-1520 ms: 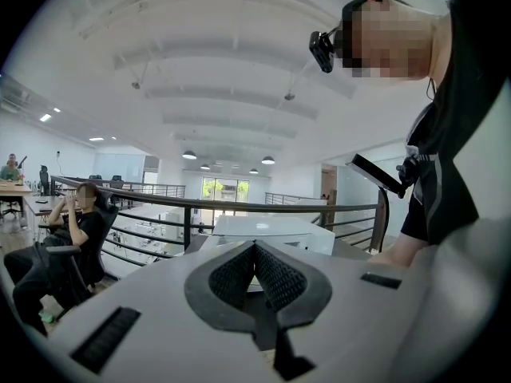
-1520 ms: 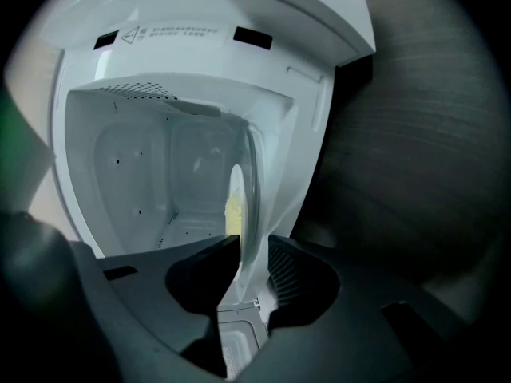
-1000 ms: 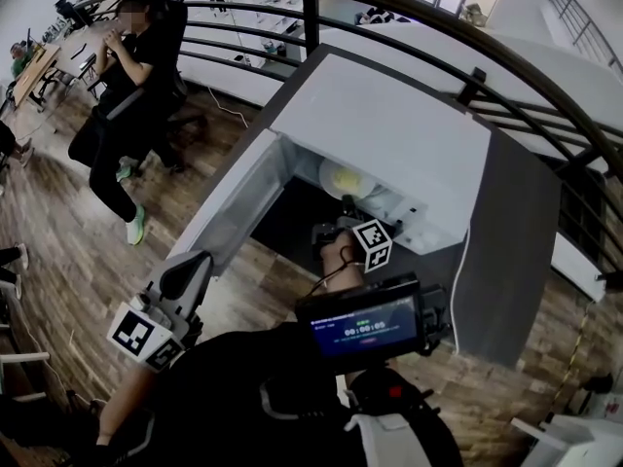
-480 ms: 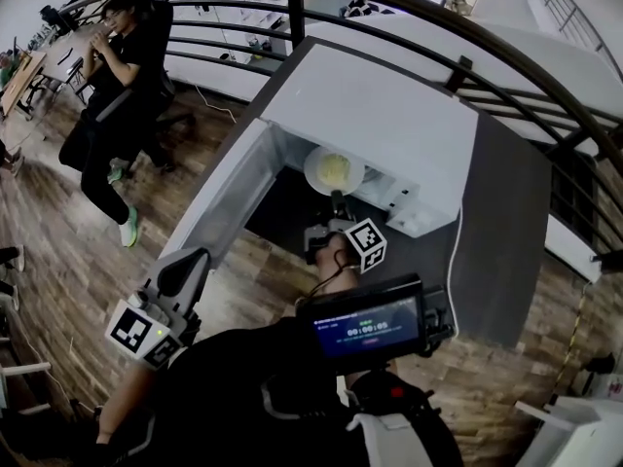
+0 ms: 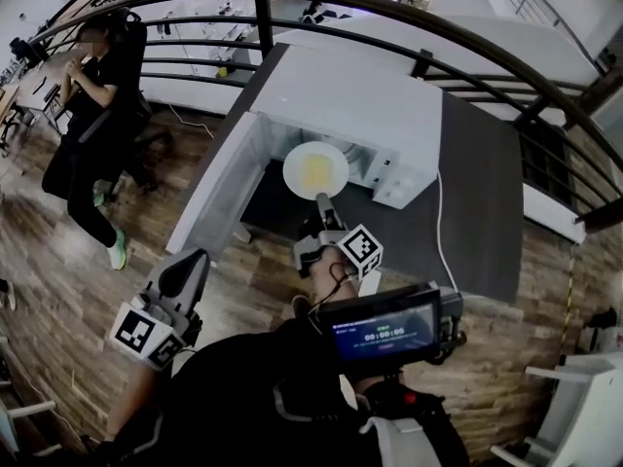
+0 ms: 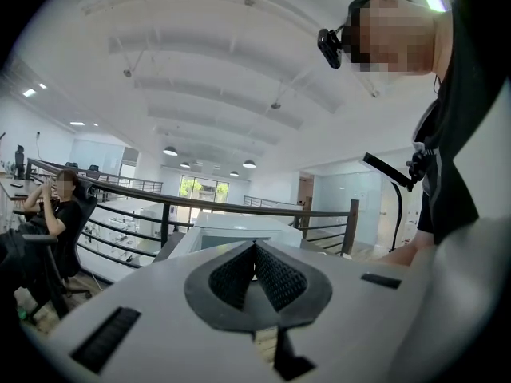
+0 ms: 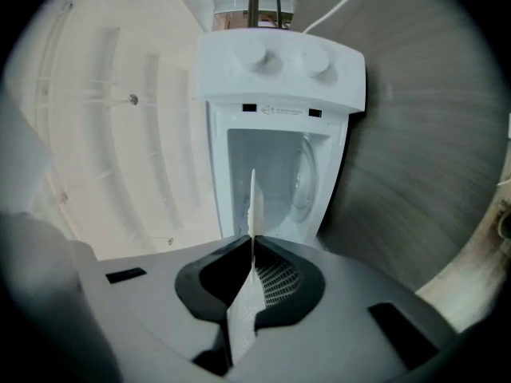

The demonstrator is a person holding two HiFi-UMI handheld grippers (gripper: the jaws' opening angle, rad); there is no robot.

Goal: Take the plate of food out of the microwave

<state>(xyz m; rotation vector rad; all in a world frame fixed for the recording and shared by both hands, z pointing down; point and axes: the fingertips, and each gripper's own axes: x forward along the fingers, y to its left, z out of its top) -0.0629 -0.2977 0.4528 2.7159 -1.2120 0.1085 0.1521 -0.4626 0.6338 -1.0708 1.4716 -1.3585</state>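
Note:
A white plate [image 5: 315,169] of yellow food hangs just outside the open front of the white microwave [image 5: 341,95]. My right gripper [image 5: 322,202] is shut on the plate's near rim. In the right gripper view the plate [image 7: 253,206] shows edge-on, pinched between the pads of that gripper [image 7: 252,250], with the microwave [image 7: 279,62] and its bare cavity beyond. The microwave door [image 5: 216,188] stands swung out to the left. My left gripper [image 5: 183,272] is held low at the left, well away from the microwave. In its own view the left gripper [image 6: 255,252] is shut on nothing and points upward.
The microwave stands on a dark grey table [image 5: 477,193] with a white power cord [image 5: 440,212] running over it. A black curved railing [image 5: 409,13] runs behind. A person [image 5: 88,115] sits on a chair at the far left on the wooden floor.
The plate has come out of the microwave cavity toward me, with the right gripper drawing back. The left gripper has stayed low at the left.

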